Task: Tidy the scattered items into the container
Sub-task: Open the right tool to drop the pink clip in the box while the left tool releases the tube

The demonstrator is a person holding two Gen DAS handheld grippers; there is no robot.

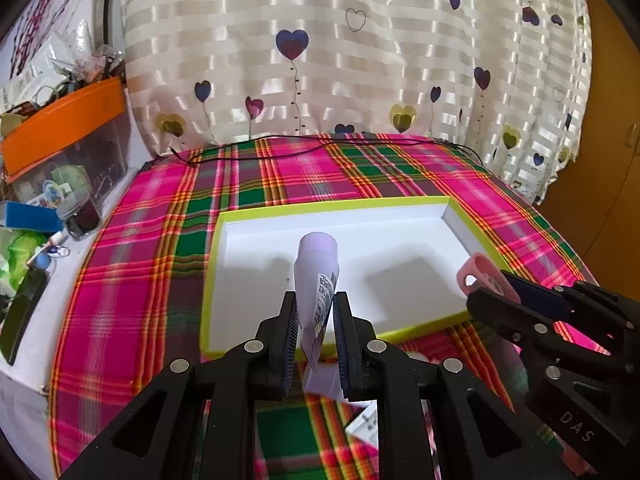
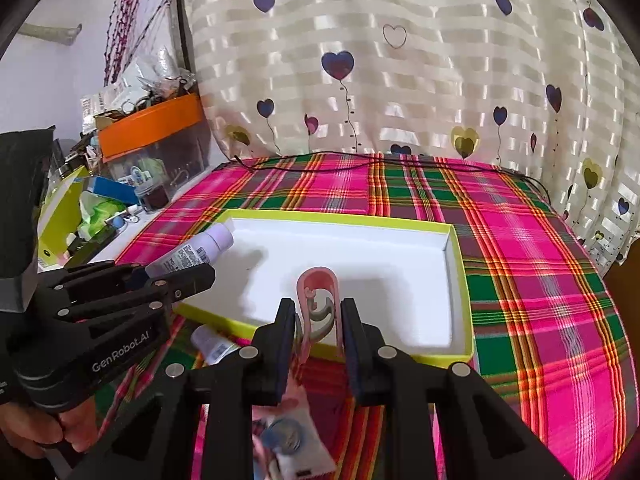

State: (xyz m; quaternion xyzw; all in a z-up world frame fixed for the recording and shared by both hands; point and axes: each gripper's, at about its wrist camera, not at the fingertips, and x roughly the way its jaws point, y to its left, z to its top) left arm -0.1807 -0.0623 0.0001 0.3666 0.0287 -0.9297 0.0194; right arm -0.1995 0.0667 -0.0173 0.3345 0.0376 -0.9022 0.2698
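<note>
A shallow white box with a yellow-green rim point(image 1: 332, 204) point(image 2: 344, 220) lies on the plaid tablecloth. My left gripper point(image 1: 315, 304) is shut on a lilac tube point(image 1: 316, 268) and holds it over the box's near left part; the gripper point(image 2: 176, 270) and tube point(image 2: 196, 252) also show in the right wrist view. My right gripper point(image 2: 318, 312) is shut on a pink looped item point(image 2: 318, 304), held over the box's near edge; it shows at the right in the left wrist view point(image 1: 480, 276). Another white tube point(image 2: 212, 344) lies on the cloth before the box.
A clear bin with an orange lid point(image 1: 68, 128) and clutter stand on the white ledge at the left. A black cable point(image 1: 320, 146) runs along the table's far edge by the heart-patterned curtain. A small packet point(image 2: 292, 436) lies under my right gripper.
</note>
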